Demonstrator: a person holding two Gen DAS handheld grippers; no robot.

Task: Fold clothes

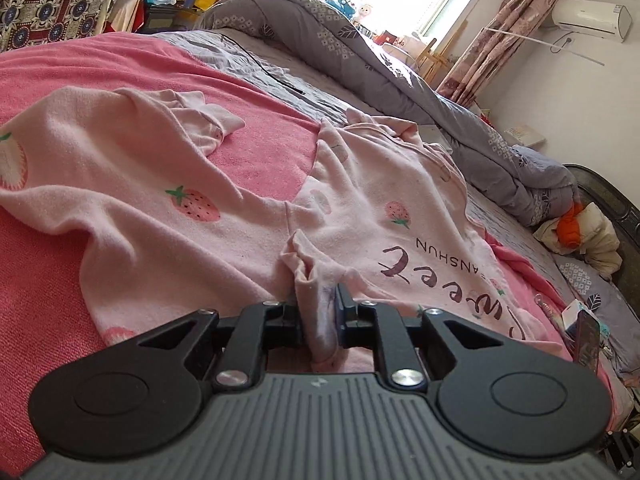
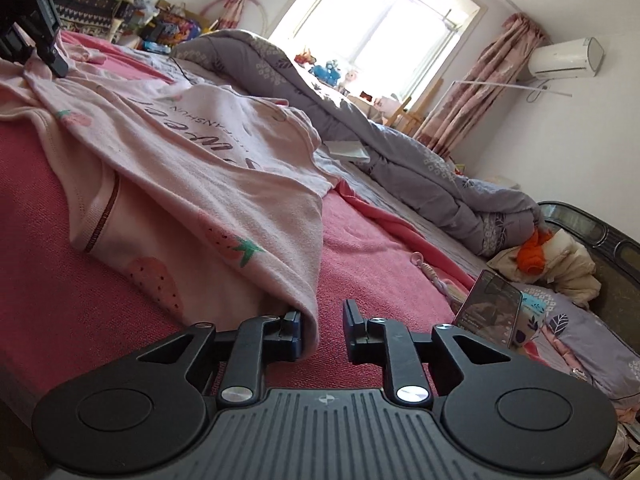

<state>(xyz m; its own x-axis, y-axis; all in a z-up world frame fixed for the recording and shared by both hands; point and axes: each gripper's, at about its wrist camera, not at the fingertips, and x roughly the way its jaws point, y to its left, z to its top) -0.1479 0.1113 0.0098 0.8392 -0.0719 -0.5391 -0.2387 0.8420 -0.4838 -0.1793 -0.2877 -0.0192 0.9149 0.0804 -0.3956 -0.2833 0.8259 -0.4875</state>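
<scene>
Left claw (image 1: 318, 312) pinching bunched hem of soft, light pink strawberry-print cotton top (image 1: 168, 184) on bed; right claw (image 2: 322, 330) spread beside its corner; grip edges.

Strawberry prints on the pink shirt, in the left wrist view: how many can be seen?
3 clear ones on the pink shirt: mid-left, near the lettering, and one cut off at the left edge. Folds may hide more.
</scene>
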